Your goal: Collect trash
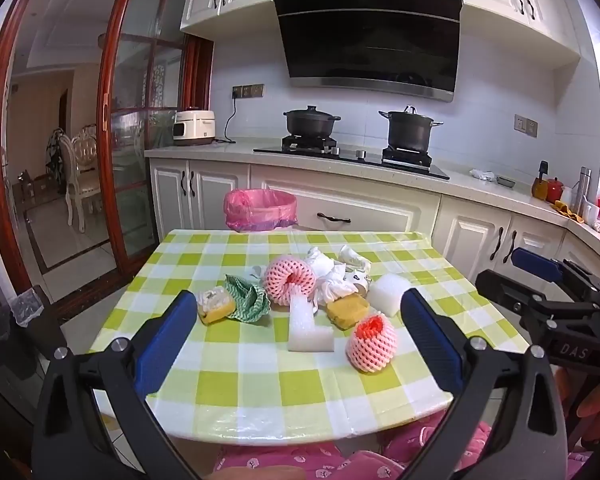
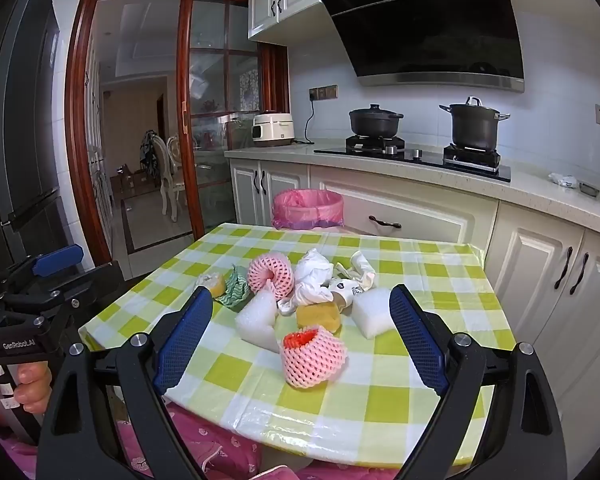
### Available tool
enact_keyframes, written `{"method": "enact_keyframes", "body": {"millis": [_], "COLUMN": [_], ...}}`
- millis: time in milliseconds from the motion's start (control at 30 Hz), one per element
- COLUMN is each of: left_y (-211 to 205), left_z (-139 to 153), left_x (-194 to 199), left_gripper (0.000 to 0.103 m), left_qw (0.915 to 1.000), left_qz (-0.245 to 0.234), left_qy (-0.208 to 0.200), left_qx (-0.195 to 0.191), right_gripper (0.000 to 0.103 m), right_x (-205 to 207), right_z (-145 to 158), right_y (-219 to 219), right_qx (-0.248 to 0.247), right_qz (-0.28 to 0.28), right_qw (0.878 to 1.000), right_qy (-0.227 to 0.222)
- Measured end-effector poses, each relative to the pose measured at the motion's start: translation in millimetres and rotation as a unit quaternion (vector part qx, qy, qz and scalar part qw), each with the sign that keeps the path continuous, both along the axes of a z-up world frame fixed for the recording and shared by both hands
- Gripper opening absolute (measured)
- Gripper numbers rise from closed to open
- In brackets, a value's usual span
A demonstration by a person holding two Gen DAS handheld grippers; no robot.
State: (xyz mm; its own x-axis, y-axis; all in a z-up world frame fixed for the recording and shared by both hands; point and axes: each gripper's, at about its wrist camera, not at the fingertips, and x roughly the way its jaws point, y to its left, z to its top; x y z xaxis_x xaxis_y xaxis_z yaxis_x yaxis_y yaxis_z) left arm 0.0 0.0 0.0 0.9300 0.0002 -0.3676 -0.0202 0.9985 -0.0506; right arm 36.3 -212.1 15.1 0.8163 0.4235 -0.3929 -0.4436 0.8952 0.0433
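Trash heaped mid-table, both grippers spread wide and empty.

The pink foam fruit net lies on the near side of the heap on the checked table, with white foam blocks, sponges and crumpled tissue just behind it. All of it looks light, soft and squashable; pinch the net across its middle. The lined bin stands beyond the table's far edge. Left gripper and right gripper hover, touching nothing.
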Motion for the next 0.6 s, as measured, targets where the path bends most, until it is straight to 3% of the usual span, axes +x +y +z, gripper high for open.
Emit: {"method": "enact_keyframes", "body": {"millis": [600], "left_y": [-2], "left_z": [1], "left_x": [-1], "left_gripper": [0.099], "left_qw": [0.9999], "left_qz": [-0.012], "left_qy": [-0.013], "left_qx": [0.001], "right_gripper": [0.085], "right_x": [-1], "right_z": [-2], "right_y": [-1], "right_qx": [0.005], "right_qz": [0.0], "right_qw": [1.0], "right_qy": [0.004]}}
